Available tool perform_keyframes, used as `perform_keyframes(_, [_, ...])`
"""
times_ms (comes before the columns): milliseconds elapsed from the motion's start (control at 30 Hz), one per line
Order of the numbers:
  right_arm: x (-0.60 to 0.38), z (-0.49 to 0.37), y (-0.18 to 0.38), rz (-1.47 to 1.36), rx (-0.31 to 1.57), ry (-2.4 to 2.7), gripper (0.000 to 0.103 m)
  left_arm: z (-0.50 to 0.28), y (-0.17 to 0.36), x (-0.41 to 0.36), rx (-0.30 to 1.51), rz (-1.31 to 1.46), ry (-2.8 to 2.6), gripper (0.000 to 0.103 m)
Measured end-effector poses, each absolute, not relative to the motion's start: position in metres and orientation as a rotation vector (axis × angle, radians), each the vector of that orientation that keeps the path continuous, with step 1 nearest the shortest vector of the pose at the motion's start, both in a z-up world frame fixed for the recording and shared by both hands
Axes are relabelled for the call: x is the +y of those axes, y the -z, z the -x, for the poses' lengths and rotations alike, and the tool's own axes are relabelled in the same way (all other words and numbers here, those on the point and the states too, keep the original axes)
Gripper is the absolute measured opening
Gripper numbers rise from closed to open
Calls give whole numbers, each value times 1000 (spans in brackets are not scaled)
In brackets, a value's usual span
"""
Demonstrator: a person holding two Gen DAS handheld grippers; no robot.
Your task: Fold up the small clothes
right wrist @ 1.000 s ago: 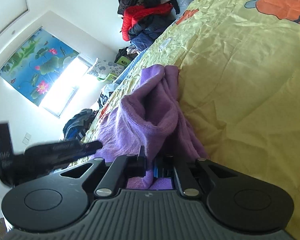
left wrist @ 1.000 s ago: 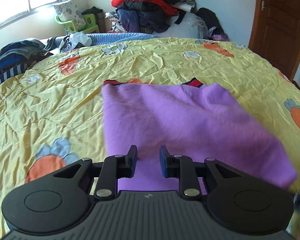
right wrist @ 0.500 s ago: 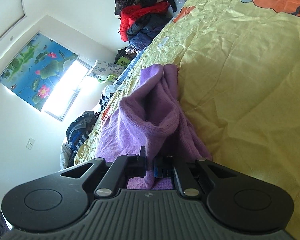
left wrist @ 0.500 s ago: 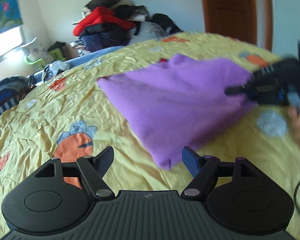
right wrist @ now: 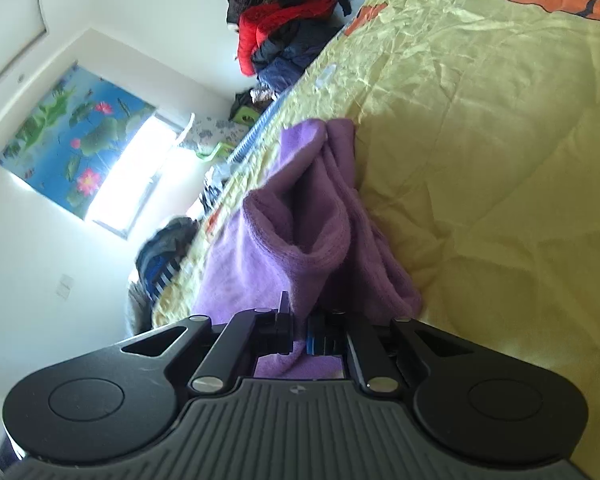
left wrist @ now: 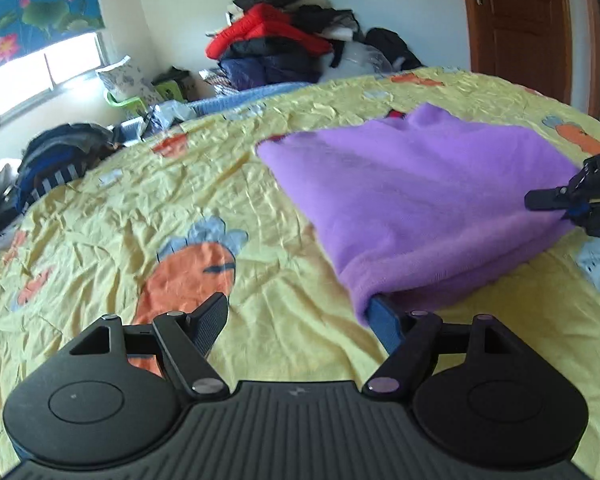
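Observation:
A purple fleece garment (left wrist: pixel 416 196) lies folded on the yellow carrot-print bedspread (left wrist: pixel 140 220). My left gripper (left wrist: pixel 300 324) is open wide at the garment's near corner; its right finger (left wrist: pixel 386 326) touches under the folded edge and the left finger rests over bare bedspread. My right gripper (right wrist: pixel 300 334) is shut on the garment's (right wrist: pixel 300 232) edge, with bunched layers rising in front of it. The right gripper also shows in the left wrist view (left wrist: pixel 568 202), pinching the garment's right corner.
A pile of red and dark clothes (left wrist: pixel 284 52) sits beyond the bed's far edge. More clothes (left wrist: pixel 60 156) lie at the left edge. A wooden door (left wrist: pixel 524 20) stands at the right, a window (left wrist: pixel 40 76) at the left.
My left gripper opened and let go of the garment, then swung left and back, ending at its near corner. My right gripper stayed shut on the edge.

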State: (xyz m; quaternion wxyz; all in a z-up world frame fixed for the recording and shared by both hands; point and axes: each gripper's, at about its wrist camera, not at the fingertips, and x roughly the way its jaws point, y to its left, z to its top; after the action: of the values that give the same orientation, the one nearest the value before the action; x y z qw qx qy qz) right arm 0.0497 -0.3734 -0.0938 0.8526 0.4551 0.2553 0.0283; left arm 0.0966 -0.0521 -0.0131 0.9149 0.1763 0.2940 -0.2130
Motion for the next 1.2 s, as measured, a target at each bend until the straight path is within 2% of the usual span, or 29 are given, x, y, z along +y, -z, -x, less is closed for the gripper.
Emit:
perform_keyframes(67, [-376,-47,94,-945,558,-71,13,-93,12,-50,619,-389,470,77])
perform_keyframes(133, [-380,-40,84,-901,566,-90,25,-87,8,-45,613,-399,510,75])
perform_keyframes(167, [-383,-36,76,-867,557,-89,38,-87,4,-42,612,-386,538,75])
perform_keyframes(200, [-387,-32,67,-824,541,-84,55,-87,0,-38,611,-360,566,76])
perform_keyframes(233, [-390,-29,58,-780,521,-72,64,-90,-4,-35,613,-331,587,76])
perform_keyframes(267, [-394,-29,49,-739,499,-53,82,-94,-9,-34,617,-297,606,77])
perform_keyframes(300, [-398,-31,42,-702,474,-41,89,-100,-12,-33,623,-262,623,78])
perform_keyframes(400, [-412,-57,32,-656,467,-76,89,-129,-19,-39,654,-145,653,79])
perform_keyframes(533, [-425,-114,43,-687,557,-154,89,-177,-15,-50,728,35,685,79])
perform_keyframes(633, [-433,-150,61,-793,651,-222,89,-209,-1,-56,806,152,668,79])
perform_keyframes(800, [-432,-178,70,-818,679,-359,89,-247,28,-56,960,329,723,79])
perform_keyframes(1067, [-409,-216,66,-695,734,-486,90,-287,55,-62,1002,602,779,81])
perform_keyframes(1133, [-405,-221,64,-679,732,-495,88,-288,56,-65,1001,605,788,79])
perform_keyframes(1167, [-404,-221,64,-664,733,-488,79,-287,55,-65,998,585,779,69])
perform_keyframes(1200, [-405,-223,64,-657,734,-464,64,-286,54,-67,996,547,764,49])
